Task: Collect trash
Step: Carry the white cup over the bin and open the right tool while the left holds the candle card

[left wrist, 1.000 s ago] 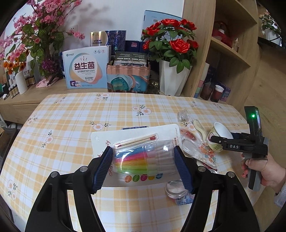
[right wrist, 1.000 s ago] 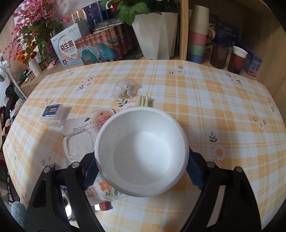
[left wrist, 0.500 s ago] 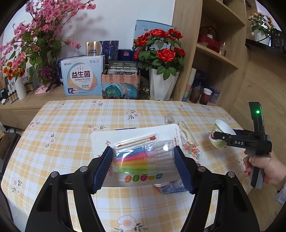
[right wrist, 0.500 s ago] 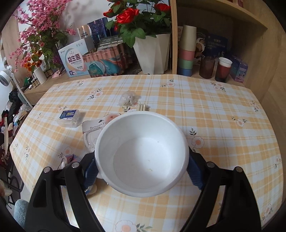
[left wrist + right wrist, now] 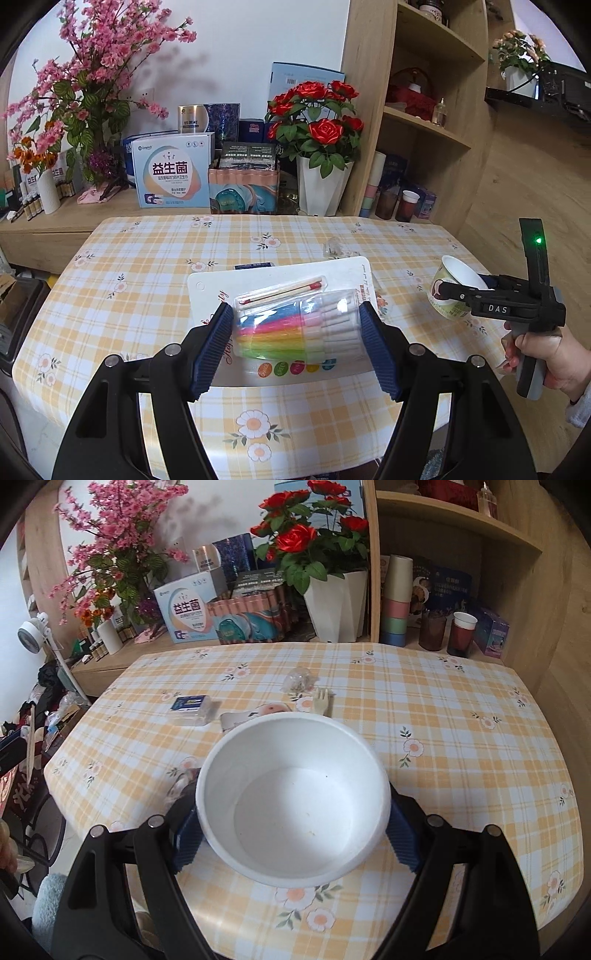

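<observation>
Both jaws are clamped on trash: the left gripper (image 5: 295, 332) squeezes a clear blister pack of coloured markers (image 5: 295, 325), the right gripper (image 5: 295, 834) a white foam bowl (image 5: 291, 797), both lifted above the near edge of the yellow checked table (image 5: 461, 738)

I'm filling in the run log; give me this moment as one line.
left gripper: shut on marker pack | right gripper: shut on paper bowl | both held above table | stage: carrying trash
</observation>
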